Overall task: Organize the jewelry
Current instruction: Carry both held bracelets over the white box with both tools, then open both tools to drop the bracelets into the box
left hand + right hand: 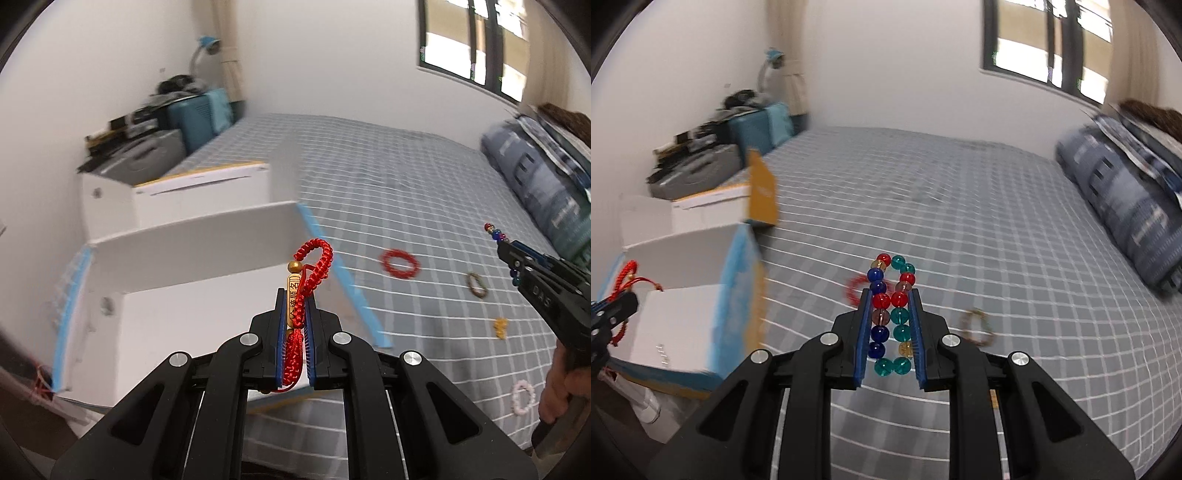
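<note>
Bracelets both in hand: left gripper (295, 314) clamps red cord bracelet (308, 280), long axis along the fingers, directly over open white box (192, 236). Right gripper (891, 325) pinches bead bracelet (892, 317); box lies well to its left, so left is nearer.

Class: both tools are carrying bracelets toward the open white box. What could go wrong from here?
1. The red braided bracelet sticks up loose above the left tool; its loop might snag the open white box wall.
2. The glass-bead bracelet is squeezed flat in the right tool; round beads could slip out over the bed.
</note>
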`<state>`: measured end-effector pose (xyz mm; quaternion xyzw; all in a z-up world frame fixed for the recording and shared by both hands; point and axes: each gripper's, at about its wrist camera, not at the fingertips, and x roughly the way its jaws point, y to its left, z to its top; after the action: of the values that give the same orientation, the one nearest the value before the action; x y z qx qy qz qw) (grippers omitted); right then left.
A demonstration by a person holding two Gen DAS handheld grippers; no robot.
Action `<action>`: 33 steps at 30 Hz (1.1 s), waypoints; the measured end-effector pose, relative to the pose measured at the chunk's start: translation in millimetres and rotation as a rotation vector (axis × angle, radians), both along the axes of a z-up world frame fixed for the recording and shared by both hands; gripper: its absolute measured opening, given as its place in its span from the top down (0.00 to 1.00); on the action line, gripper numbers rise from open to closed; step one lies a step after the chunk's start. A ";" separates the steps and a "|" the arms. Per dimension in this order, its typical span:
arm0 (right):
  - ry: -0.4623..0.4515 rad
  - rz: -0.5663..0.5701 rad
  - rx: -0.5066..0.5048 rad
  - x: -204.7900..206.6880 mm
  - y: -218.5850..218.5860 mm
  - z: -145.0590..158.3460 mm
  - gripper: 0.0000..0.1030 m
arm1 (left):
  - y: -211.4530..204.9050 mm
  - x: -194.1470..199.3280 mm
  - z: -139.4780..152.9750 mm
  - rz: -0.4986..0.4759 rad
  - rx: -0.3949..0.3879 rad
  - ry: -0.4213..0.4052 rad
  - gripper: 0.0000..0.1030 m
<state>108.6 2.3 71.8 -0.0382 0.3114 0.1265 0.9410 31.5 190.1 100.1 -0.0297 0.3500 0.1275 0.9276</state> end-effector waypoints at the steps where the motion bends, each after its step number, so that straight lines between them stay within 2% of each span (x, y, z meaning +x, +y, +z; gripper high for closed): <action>1: -0.002 0.017 0.000 -2.6 10.9 2.5 0.82 | 10.4 -2.9 1.3 0.017 -0.001 0.001 0.92; 8: -0.003 0.170 -0.011 -27.7 108.1 14.6 0.82 | 85.6 -25.7 -7.2 0.152 -0.040 0.056 0.92; 15: 0.082 0.288 -0.059 -39.6 184.6 -3.3 0.82 | 131.5 -37.9 -26.0 0.229 -0.084 0.131 0.92; 24: 0.244 0.296 -0.095 -26.0 220.1 -37.2 0.82 | 156.0 -23.2 -48.2 0.241 -0.148 0.226 0.92; 33: 0.318 0.293 -0.111 -20.0 232.8 -58.6 0.82 | 167.8 -14.7 -64.9 0.243 -0.170 0.283 0.92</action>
<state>88.6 235.1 13.1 -0.1144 0.4536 0.2492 0.8480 16.9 357.9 35.2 -0.1319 0.4801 0.2111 0.8412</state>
